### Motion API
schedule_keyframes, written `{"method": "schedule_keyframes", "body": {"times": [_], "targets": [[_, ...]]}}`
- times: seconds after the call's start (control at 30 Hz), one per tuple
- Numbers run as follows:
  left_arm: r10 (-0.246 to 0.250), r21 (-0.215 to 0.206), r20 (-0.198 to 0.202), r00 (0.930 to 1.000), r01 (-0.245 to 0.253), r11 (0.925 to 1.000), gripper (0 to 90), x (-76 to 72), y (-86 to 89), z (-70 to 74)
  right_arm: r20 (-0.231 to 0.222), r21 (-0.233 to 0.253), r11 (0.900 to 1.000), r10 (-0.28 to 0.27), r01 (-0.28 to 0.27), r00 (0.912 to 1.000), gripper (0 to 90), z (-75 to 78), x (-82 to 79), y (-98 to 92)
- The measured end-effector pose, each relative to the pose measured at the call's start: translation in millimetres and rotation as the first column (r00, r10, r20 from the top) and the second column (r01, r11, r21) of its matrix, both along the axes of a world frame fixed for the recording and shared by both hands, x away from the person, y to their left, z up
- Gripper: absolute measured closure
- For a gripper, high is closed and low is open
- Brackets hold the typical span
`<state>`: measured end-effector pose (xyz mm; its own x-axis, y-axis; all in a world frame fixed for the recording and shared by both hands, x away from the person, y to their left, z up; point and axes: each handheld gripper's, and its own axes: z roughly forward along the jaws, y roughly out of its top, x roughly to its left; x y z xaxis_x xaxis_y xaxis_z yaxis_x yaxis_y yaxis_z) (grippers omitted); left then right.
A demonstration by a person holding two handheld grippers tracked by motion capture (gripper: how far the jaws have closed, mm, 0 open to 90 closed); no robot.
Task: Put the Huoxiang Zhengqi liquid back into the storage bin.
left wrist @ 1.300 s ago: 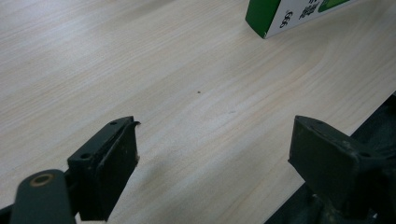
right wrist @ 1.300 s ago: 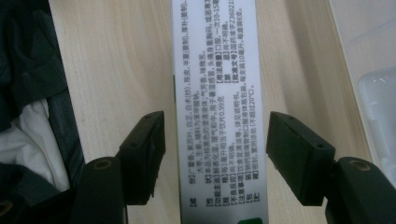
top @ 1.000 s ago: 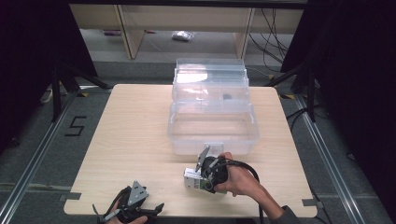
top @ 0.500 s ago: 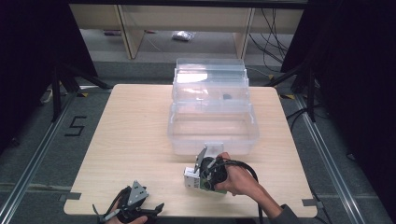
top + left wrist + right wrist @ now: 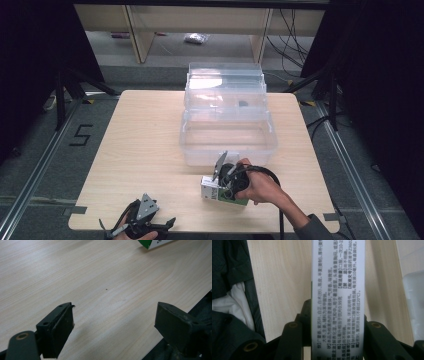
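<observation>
So the box [image 5: 217, 189] is a small cardboard carton, white face with green on the lower edge, sitting on the table [image 5: 140, 150] near the front edge, just in front of the clear plastic bin [image 5: 227, 135]. My right gripper [image 5: 226, 184] is clamped on it, one black jaw pressed flat to each side. In the right gripper view the carton [image 5: 337, 297] runs straight up between the jaws, a smooth white panel packed with tiny black print that I honestly can't read at this blur, and its top end is cut off by the frame. From the high view my hand [image 5: 262, 186] covers a good chunk of the box, so I can't make out its full shape there.

My left gripper [image 5: 142, 220] is down at the near edge of the table, well apart from the box, jaws spread wide with nothing between them. In the left gripper view I get bare pale woodgrain laminate [image 5: 105, 285], matte, with one tiny dark speck, plus a green and white corner of the carton [image 5: 150, 243] clipped at the top edge.

The bin is see-through with rounded corners, and its lid stands open behind it; there's a small dark thing [image 5: 243, 104] in there that's too small to identify.
</observation>
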<state>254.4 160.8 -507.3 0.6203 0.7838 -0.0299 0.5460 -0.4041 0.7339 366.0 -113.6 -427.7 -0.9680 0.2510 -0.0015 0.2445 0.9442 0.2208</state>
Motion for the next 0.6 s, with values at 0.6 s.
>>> {"method": "schedule_keyframes", "body": {"times": [0.6], "targets": [[-0.002,0.005,-0.002,1.0000,0.002,1.0000,14.8,-0.1,-0.1,0.3,0.027,0.043,0.999,0.013,-0.014,0.9996,65.0,47.7,19.9,-23.5]]}}
